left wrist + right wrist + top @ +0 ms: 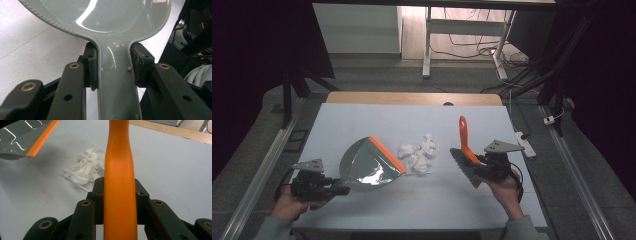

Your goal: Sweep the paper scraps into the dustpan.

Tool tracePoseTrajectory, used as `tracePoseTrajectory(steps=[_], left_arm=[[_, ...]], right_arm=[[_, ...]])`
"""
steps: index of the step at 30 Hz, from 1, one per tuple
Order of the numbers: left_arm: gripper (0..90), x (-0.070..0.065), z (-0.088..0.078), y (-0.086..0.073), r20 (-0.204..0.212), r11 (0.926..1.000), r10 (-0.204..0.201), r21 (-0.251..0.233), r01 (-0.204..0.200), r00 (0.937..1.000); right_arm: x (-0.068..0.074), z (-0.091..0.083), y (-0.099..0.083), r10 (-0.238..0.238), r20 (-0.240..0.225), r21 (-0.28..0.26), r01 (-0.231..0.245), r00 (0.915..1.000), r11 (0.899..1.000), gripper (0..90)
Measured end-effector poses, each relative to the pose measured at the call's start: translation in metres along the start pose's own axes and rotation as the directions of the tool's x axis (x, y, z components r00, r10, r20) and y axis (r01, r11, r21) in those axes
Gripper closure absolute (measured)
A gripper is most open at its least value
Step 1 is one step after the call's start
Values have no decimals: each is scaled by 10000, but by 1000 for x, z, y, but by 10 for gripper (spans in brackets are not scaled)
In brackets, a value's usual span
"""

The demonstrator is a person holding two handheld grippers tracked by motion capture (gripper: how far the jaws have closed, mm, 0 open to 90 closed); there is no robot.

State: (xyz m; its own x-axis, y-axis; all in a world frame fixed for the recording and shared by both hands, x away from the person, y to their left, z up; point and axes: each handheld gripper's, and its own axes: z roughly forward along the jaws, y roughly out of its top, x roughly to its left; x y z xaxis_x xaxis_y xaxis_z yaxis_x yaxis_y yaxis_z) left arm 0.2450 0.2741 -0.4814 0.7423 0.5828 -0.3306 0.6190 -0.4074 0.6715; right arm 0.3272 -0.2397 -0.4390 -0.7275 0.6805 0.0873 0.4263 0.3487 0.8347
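Note:
A grey dustpan (368, 167) with an orange lip rests on the white table cover, left of centre. My left gripper (341, 190) is shut on the dustpan's handle (116, 82), the black pads (90, 67) pressing both its sides, with the pan (105, 15) spreading beyond the jaws. A heap of crumpled white paper (418, 155) lies between the pan's lip and a hand brush (464, 167). My right gripper (479, 167) is shut on the brush's orange handle (119, 182), which sticks up and away from me. The paper (85, 167) and the dustpan's lip (40, 142) lie ahead to the left in the right gripper view.
The table's wooden back edge (412, 97) borders the white cover (387, 120). A white power strip (524, 142) lies off the table's right side. Desk legs and cables (472, 50) stand on the floor behind.

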Motion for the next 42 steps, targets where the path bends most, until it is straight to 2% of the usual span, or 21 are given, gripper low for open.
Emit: tracePoseTrajectory(steps=[4,14,20,27,29,34,42], left_arm=[[618,-3,4,-1,-39,9989,239,414,-238,9997],[618,-5,15,-4,-49,9944,355,1000,-348,9994],[618,-5,19,-5,146,9897,516,1327,-531,9986],[618,-5,24,-4,166,9857,613,1561,-632,9980],[617,-5,25,-3,157,9813,741,1768,-757,9971],[618,-4,28,-2,236,9791,769,1871,-799,9968],[617,-3,30,1,348,9778,837,1896,-888,9959]], right_arm=[[2,8,6,-84,-97,-28,84,9999,10000,702],[1,15,8,-5,-97,-25,5,10000,10000,702],[-1,19,8,64,-53,-39,-64,10000,10000,702],[0,26,10,112,-115,62,-112,9999,9999,702],[1,29,10,28,-59,112,-27,10000,9999,702],[-1,33,10,29,169,238,-33,9999,9997,702],[-9,43,16,527,410,140,-533,9978,9985,702]])
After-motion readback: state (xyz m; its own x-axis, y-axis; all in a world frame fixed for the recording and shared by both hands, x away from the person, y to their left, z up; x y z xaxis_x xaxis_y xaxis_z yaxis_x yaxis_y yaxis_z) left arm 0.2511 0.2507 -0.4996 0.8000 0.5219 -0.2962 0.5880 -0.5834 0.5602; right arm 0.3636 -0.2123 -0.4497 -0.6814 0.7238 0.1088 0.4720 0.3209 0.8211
